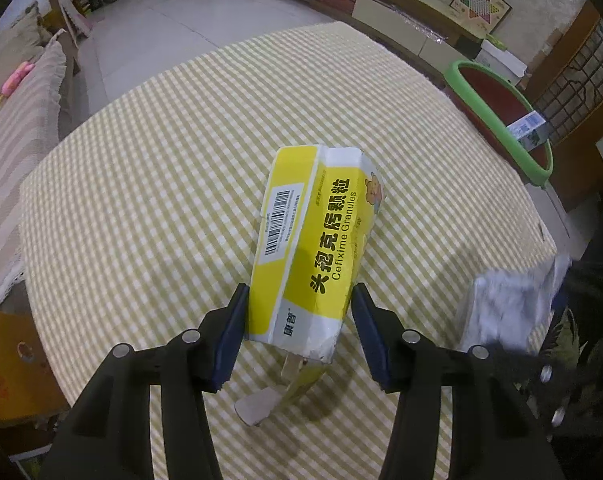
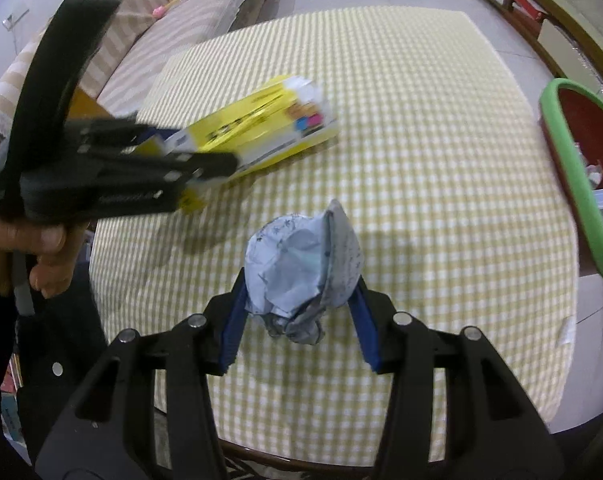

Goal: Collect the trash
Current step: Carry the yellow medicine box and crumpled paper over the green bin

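A yellow medicine box (image 1: pixel 317 240) with torn white ends hangs tilted above the checked tablecloth (image 1: pixel 161 168). My left gripper (image 1: pixel 299 300) is shut on its lower end, blue pads pressing both sides. In the right wrist view my right gripper (image 2: pixel 299 300) is shut on a crumpled ball of pale blue-grey paper (image 2: pixel 301 264), held just above the cloth (image 2: pixel 421 128). That view also shows the left gripper (image 2: pixel 217 164) side-on at the left, carrying the yellow box (image 2: pixel 261 124). The paper ball (image 1: pixel 509 304) appears blurred at the right of the left wrist view.
A red bin with a green rim (image 1: pixel 497 116) stands off the table's right side, with a small box and scraps inside; its rim (image 2: pixel 569 168) shows in the right wrist view too. A striped sofa (image 1: pixel 17 132) lies to the left. A hand (image 2: pixel 41 248) holds the left gripper.
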The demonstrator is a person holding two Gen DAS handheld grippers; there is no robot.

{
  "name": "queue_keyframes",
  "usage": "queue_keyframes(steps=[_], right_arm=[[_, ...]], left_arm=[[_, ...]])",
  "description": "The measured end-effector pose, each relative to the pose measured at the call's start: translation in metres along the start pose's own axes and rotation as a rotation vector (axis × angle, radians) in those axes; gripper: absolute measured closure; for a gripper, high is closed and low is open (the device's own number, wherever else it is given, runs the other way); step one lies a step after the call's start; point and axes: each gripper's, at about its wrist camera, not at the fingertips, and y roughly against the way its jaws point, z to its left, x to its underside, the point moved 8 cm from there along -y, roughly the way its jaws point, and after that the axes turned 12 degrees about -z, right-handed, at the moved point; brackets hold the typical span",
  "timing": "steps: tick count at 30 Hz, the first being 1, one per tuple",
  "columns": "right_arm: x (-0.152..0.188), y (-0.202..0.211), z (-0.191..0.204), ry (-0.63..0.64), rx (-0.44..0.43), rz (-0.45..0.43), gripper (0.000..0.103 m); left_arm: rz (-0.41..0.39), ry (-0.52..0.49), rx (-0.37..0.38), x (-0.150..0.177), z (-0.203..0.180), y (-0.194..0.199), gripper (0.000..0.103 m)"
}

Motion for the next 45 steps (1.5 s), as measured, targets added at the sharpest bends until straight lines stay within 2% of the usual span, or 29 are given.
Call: queue_keyframes(steps=[5, 8, 15, 18, 31, 45], right_arm=[[-0.019, 0.027, -0.022, -0.002, 0.017, -0.054, 0.057], [-0.017, 0.038, -0.032, -0.011, 0.03, -0.083, 0.057], [-0.036, 0.051, -0.079, -0.077, 0.061, -0.137, 0.057], [-0.042, 0.06, -0.097, -0.096, 0.077, -0.162, 0.057], [-0.06, 0.081, -0.125, -0.173, 0.117, -0.247, 0.057], [-0.082, 0.119, -0.196, -0.237, 0.195, -0.328, 0.057]], left_arm=[[-0.041, 0.029, -0.007, -0.006, -0.001, 0.021, 0.054], [-0.071, 0.05, -0.007, -0.012, -0.002, 0.033, 0.054], [-0.116, 0.06, 0.007, -0.028, -0.019, 0.049, 0.054], [-0.124, 0.045, 0.022, -0.038, -0.036, 0.05, 0.054], [-0.159, -0.028, 0.071, -0.088, -0.098, 0.048, 0.054], [-0.216, -0.047, 0.146, -0.149, -0.178, 0.032, 0.054]])
